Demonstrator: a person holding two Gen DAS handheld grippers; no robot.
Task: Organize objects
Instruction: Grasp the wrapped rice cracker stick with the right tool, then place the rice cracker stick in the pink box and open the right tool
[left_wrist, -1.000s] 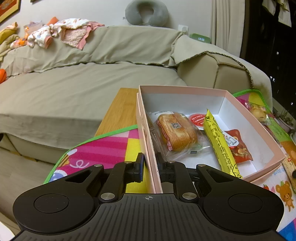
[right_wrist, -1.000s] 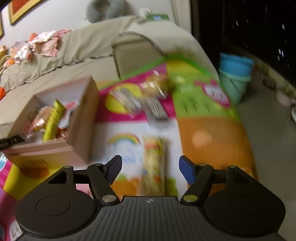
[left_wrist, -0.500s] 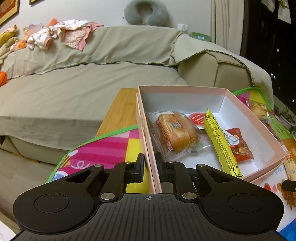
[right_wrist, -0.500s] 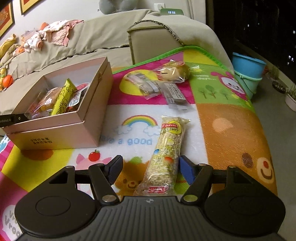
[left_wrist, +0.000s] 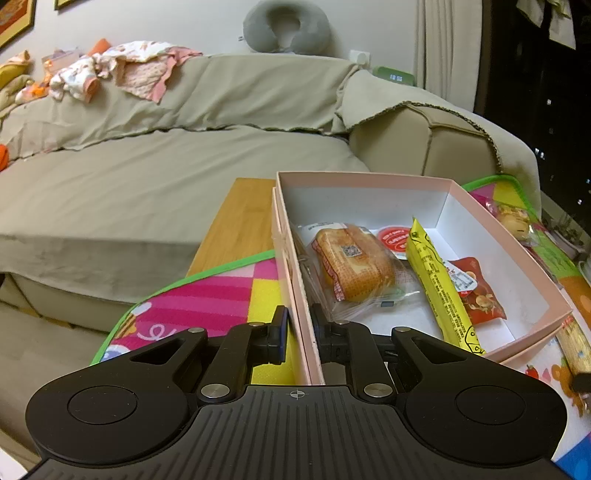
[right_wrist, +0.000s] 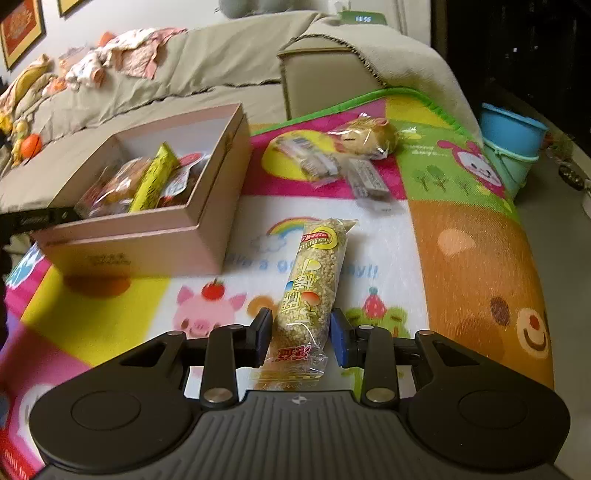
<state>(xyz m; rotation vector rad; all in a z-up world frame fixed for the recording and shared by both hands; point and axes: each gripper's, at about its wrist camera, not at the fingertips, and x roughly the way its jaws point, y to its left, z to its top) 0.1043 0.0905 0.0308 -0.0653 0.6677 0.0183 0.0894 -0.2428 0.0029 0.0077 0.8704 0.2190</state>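
Observation:
A pink cardboard box (left_wrist: 362, 181) stands on the colourful play mat (left_wrist: 207, 299). My left gripper (left_wrist: 299, 332) is shut on the box's near wall, one finger inside and one outside. In the box lie a wrapped bread (left_wrist: 351, 266), a yellow bar (left_wrist: 439, 288) and a red packet (left_wrist: 480, 295). In the right wrist view a puffed-rice bar (right_wrist: 314, 280) lies on the mat right of the box (right_wrist: 147, 251). My right gripper (right_wrist: 301, 334) is closing, and its blue pads touch both sides of the bar's near end.
Farther back on the mat (right_wrist: 472, 258) lie a wrapped bun (right_wrist: 369, 138) and two clear packets (right_wrist: 314, 158). Stacked blue buckets (right_wrist: 513, 136) stand on the floor to the right. A beige sofa (left_wrist: 147, 184) runs behind the table.
The right gripper has come down over the puffed-rice bar and its jaws have narrowed from wide apart to the bar's sides. The left gripper and the box have not moved.

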